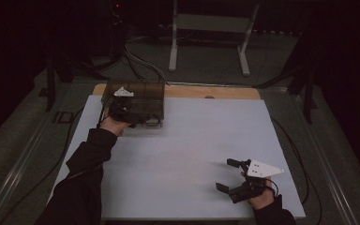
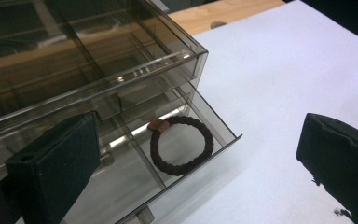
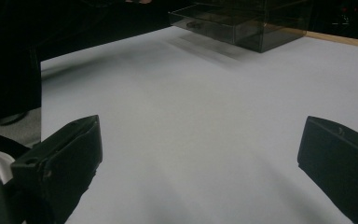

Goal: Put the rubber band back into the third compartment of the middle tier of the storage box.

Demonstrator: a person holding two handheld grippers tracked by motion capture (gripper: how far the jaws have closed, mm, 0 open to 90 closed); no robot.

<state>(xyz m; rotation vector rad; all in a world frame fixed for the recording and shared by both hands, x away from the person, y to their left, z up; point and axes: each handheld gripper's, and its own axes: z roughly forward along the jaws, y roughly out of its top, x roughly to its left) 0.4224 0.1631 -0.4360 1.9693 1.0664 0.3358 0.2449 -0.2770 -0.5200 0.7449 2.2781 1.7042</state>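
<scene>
overhead, both grippers' fingers gape wide and empty, left gripper (image 1: 130,114) at the open drawer (image 2: 186,154) holding a hair tie (image 2: 182,145).

The right tool (image 3: 200,154) is seen from behind its own two black jaws, which are spread wide, one at the lower left and one at the lower right, with nothing held between them. Bare white table (image 3: 205,116) is seen between and beyond them. At the far end a smoky transparent drawer box (image 3: 247,23) is set near a strip of wooden edge (image 3: 340,39), and its lower drawer is pulled out toward the left. A dark sleeve (image 3: 9,60) is seen along the left side.
</scene>
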